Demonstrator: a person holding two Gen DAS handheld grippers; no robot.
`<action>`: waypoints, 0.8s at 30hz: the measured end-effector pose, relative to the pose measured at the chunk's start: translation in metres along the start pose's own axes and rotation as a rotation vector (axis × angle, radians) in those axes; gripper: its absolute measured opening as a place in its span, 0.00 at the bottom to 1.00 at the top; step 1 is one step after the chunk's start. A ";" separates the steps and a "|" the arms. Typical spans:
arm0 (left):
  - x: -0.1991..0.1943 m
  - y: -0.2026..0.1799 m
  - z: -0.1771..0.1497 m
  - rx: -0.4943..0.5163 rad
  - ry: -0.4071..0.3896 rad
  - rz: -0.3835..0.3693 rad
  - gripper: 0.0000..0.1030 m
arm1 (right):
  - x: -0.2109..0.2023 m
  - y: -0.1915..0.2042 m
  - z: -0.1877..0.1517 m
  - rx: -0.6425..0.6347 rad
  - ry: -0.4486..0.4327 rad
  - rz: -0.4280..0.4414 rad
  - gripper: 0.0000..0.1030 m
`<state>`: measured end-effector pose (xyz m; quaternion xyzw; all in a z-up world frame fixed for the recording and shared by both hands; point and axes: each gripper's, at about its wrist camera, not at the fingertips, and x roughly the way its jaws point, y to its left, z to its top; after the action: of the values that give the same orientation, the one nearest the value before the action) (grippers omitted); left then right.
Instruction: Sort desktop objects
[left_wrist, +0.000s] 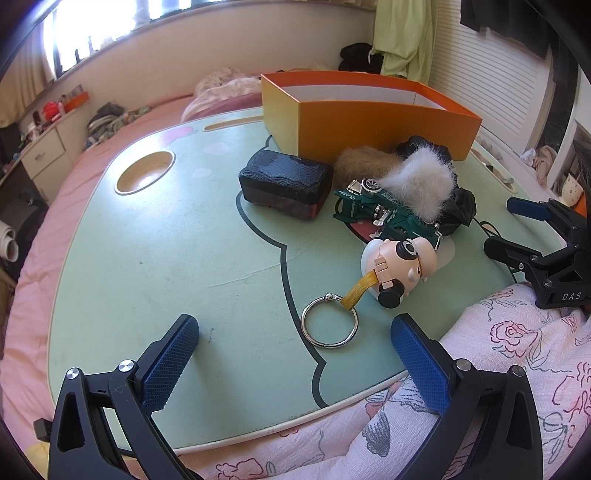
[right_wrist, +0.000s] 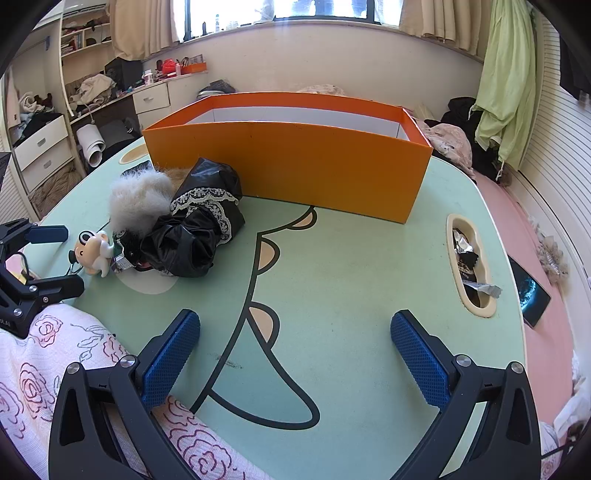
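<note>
Both tongs spread and empty over the green desk (left_wrist: 147, 266)

Only our left view shows the black case (left_wrist: 284, 182), the green toy car (left_wrist: 384, 214) lettered "CLASH" and the keyring figure (left_wrist: 400, 264) — the right shows a side slot (right_wrist: 487, 306) holding wrappers. Left tongs (left_wrist: 295, 354) and right tongs (right_wrist: 295, 354) gape; "DAS" marks the right one. We cannot see into the orange box (right_wrist: 295, 162) — the pile lies just beside it.

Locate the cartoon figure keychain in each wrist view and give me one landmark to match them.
Left wrist view: the cartoon figure keychain lies right of centre, its metal ring nearer the camera.
Right wrist view: the keychain is at the far left edge, beside the black lace-trimmed fabric; the ring is not visible.
Shared landmark: the orange box.
</note>
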<state>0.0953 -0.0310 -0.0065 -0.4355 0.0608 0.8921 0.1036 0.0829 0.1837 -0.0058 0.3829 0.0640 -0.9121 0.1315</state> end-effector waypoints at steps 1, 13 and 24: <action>0.000 0.000 0.000 0.000 0.000 0.000 1.00 | 0.000 0.000 0.000 0.000 0.000 0.000 1.00; 0.000 0.000 0.000 -0.001 -0.002 0.000 1.00 | 0.000 0.000 -0.001 -0.001 -0.001 0.001 1.00; -0.019 -0.003 0.006 -0.004 -0.075 -0.037 0.98 | 0.000 -0.001 -0.001 -0.002 -0.001 0.002 1.00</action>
<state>0.1032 -0.0292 0.0121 -0.4029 0.0468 0.9060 0.1215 0.0838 0.1845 -0.0063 0.3823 0.0643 -0.9122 0.1327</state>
